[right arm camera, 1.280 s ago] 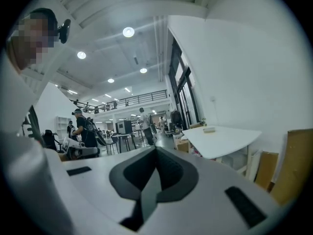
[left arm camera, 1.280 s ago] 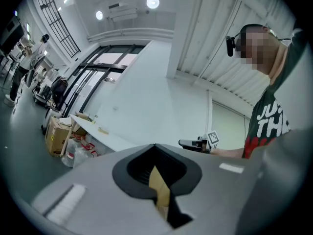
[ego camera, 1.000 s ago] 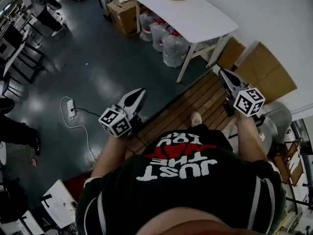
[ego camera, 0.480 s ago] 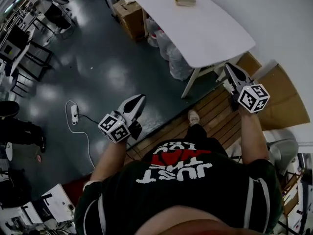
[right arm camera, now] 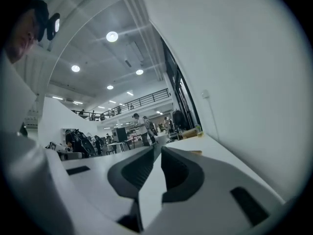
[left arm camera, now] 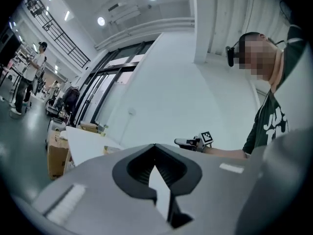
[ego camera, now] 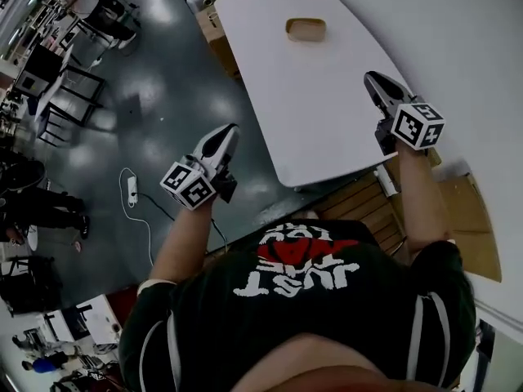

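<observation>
Your right gripper (ego camera: pixel 374 80) hangs over the near end of the white worktop (ego camera: pixel 323 117), jaws a sliver apart and empty, your left gripper (ego camera: pixel 225 131) is clenched on nothing above the floor (ego camera: pixel 163 96) beside it, and the small tan box (ego camera: pixel 306 29) lies farther up that worktop.

The left hand-held gripper (ego camera: pixel 225 131) hangs over the floor (ego camera: pixel 163 104), just off the near-left edge of the surface (ego camera: pixel 319 113), while the right hand-held gripper (ego camera: pixel 372 78) is above the surface's near-right part. A small tray (ego camera: pixel 306 29) lies on the far part of the surface, well apart from both, and a cardboard box (ego camera: pixel 214 33) stands on the floor at its far-left edge. A power strip (ego camera: pixel 132 188) lies on the floor left of the left hand-held gripper, chairs (ego camera: pixel 69 96) stand farther left, and plank flooring (ego camera: pixel 359 207) runs under the surface's near end.
</observation>
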Motion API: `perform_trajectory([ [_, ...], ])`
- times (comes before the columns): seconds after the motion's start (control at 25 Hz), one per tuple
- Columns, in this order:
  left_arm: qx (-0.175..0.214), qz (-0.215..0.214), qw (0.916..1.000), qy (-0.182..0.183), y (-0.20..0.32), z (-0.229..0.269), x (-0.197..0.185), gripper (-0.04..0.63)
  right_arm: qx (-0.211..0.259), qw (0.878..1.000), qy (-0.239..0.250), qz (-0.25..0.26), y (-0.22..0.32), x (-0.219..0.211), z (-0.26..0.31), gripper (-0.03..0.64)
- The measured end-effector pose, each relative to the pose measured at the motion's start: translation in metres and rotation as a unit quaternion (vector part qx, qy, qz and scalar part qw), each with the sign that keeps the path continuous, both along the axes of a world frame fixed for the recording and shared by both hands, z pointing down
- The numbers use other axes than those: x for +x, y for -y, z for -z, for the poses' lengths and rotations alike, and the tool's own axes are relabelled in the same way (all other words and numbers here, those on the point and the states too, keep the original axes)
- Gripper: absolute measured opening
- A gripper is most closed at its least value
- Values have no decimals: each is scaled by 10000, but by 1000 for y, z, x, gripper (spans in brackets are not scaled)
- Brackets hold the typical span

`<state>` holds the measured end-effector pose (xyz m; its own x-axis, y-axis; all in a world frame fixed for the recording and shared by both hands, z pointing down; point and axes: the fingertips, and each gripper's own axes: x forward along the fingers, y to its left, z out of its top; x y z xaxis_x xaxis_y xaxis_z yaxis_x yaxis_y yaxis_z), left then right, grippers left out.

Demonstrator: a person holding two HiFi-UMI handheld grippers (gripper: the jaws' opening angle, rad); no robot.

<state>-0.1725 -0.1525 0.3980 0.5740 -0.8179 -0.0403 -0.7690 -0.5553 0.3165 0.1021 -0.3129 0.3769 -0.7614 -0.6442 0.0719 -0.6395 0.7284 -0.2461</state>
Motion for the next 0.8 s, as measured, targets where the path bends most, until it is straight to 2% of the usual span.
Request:
perform_trajectory([
  [0.2,55,25,9994,327,30,33,30,8,-214,9994,-227,153,41,14,12,41],
  [0.4,77,0,9987,504,59,46,32,8,-688,9969,-353,168,81,9,-2,109],
  [0.68,-148,-104,9989,423,134,21,18,8,-1689,9849,-352,-141,155,3,-50,152],
  [0.8,-144,-240,9987,420,157,25,34,8,-2025,9780,-399,-303,176,17,-59,167],
])
